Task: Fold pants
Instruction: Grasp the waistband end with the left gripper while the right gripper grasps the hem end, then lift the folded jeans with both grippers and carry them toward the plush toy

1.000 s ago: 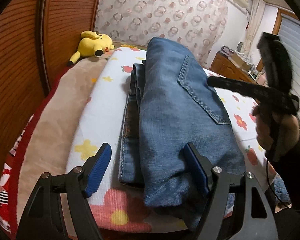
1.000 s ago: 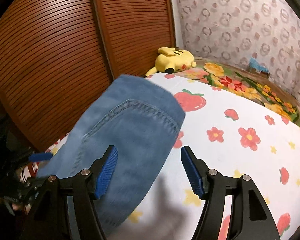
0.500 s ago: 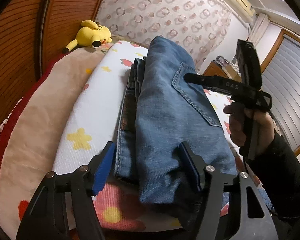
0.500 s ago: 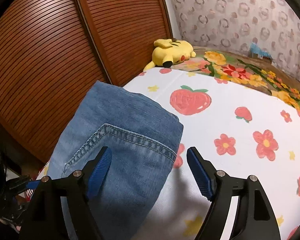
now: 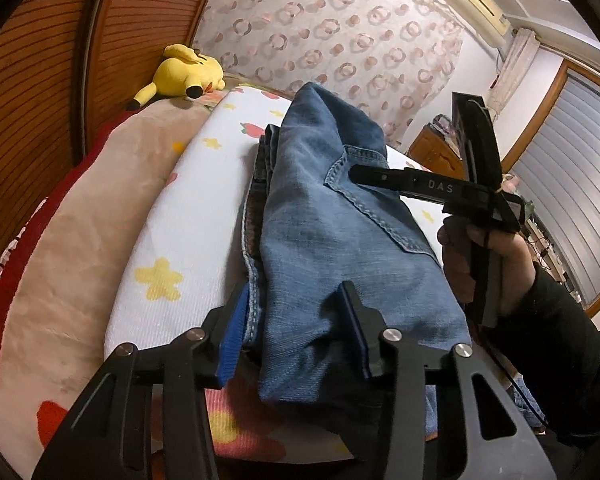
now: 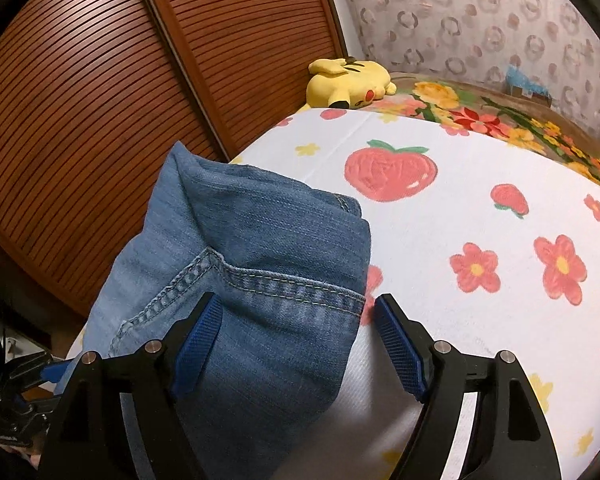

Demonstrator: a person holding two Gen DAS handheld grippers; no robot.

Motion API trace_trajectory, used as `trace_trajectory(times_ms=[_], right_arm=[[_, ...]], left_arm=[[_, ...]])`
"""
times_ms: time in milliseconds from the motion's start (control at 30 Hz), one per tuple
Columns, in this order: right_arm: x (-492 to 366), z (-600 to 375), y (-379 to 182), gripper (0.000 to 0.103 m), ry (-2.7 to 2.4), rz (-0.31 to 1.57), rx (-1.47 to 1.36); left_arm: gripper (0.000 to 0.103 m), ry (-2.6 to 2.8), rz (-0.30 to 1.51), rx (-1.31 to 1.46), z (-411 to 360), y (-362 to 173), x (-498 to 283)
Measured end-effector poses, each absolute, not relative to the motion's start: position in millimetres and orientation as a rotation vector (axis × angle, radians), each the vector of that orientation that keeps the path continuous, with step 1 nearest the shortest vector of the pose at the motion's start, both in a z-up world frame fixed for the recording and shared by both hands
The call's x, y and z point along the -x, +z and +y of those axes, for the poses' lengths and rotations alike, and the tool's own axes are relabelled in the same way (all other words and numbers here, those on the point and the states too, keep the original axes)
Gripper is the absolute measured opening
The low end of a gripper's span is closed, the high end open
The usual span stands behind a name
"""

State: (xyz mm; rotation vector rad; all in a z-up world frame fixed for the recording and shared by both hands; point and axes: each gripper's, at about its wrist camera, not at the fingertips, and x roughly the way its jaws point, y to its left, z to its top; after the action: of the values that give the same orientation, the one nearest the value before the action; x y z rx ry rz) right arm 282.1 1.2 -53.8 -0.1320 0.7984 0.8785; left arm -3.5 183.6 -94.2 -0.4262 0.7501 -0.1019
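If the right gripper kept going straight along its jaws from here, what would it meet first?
The folded jeans. The right gripper has its jaws open astride the jeans' right-hand edge, the denim already between them. Further on lies the strawberry-print blanket; whether the gripper already touches the denim is unclear.

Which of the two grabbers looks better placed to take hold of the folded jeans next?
Probably the left. The left gripper is open, with its fingers down on either side of the near end of the folded jeans. The right gripper is also open, astride the far end, but seems to hover above it.

jeans (image 5: 340, 240) lower layers hidden, right claw (image 5: 364, 174) fingertips obscured
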Motion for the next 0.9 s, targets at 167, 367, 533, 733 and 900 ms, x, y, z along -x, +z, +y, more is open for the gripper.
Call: trace_trajectory(times_ms=[167,367,533,733,900], right_arm=[[-277.6,4.2,-55.7,0.077,0.887,0.794,0.145],[-275.8,8.7,-55.8,0.068,0.897,0.803,0.160],[-277.6,7.5,-55.5,0.063,0.912,0.816,0.146],[-274.7,6.9,-52.0,0.047,0.930,0.815,0.141],[-266.0,6.8,-47.8,0.032,0.935,0.790,0.164]], left_arm=[[0.044,-0.091,0.749,0.407,181.7,-92.9,3.1],[0.041,-0.094,0.743,0.407,183.1,-92.0,2.4],[0.040,-0.093,0.739,0.405,183.1,-91.8,2.6],[0.033,-0.096,0.727,0.410,184.5,-91.7,3.1],[0.022,-0.092,0.714,0.393,183.3,-88.5,4.0]])
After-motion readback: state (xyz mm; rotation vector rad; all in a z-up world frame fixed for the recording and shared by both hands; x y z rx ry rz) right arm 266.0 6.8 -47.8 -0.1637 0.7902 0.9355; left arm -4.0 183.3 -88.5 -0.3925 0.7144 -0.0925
